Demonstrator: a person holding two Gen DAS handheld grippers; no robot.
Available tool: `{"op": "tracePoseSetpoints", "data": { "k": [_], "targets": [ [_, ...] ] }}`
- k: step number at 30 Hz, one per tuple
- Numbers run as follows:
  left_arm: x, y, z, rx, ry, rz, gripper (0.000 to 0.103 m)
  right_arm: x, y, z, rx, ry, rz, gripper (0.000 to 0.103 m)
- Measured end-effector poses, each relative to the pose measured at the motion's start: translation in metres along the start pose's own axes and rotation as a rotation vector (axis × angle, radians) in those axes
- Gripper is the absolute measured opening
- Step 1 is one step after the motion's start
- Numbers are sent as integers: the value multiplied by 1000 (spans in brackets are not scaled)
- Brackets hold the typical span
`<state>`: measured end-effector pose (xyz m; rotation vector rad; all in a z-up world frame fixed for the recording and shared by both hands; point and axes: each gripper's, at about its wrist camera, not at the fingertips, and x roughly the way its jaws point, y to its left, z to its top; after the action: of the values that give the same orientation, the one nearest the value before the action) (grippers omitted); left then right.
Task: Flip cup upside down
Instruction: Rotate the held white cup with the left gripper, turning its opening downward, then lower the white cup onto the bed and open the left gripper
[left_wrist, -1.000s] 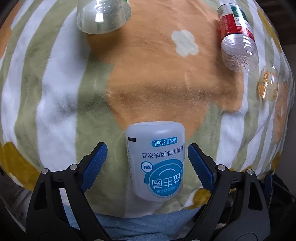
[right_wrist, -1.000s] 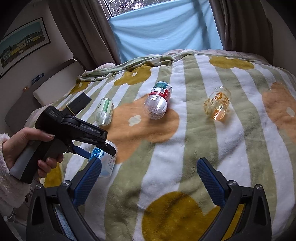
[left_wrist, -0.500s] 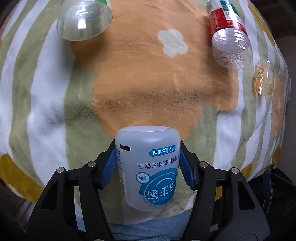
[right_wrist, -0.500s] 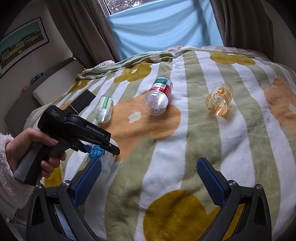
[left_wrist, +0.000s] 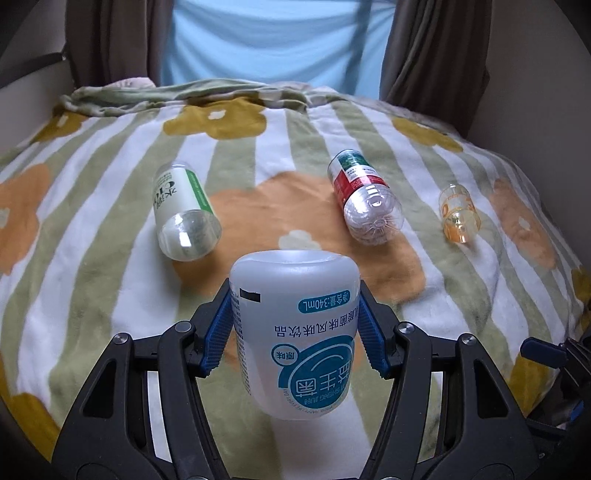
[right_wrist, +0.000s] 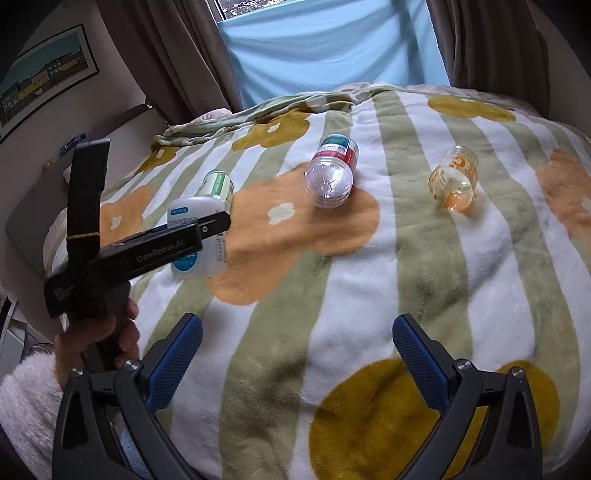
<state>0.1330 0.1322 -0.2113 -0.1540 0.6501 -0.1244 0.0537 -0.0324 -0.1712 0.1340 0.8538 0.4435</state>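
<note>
A white plastic cup with a blue label, cut from a drink bottle, is held in my left gripper, whose blue pads press its two sides. The label reads upside down and the closed base faces up. The cup is lifted off the striped blanket. In the right wrist view the cup shows at the left, clamped in the black left gripper. My right gripper is open and empty above the near part of the blanket.
Three other cut bottles lie on their sides on the blanket: a green-labelled one, a red-labelled one and a small orange one. Curtains and a blue cloth hang behind the bed. A board stands at the left.
My left gripper closed on the white cup, then lifted it and tilted up from looking down at the blanket to looking across the bed. My right gripper stayed open.
</note>
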Motion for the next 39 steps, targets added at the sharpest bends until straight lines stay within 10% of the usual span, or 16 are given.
{"op": "tracePoseSetpoints", "data": {
  "k": [30, 34, 39],
  "targets": [
    [-11, 3, -45, 17, 126, 26, 59, -3, 14, -16, -38, -8, -38, 103],
    [-11, -2, -45, 45, 128, 75, 98, -4, 11, -16, -27, -9, -36, 103],
    [-18, -4, -42, 62, 104, 83, 102, -5, 11, -14, -33, -14, -39, 103]
  ]
}}
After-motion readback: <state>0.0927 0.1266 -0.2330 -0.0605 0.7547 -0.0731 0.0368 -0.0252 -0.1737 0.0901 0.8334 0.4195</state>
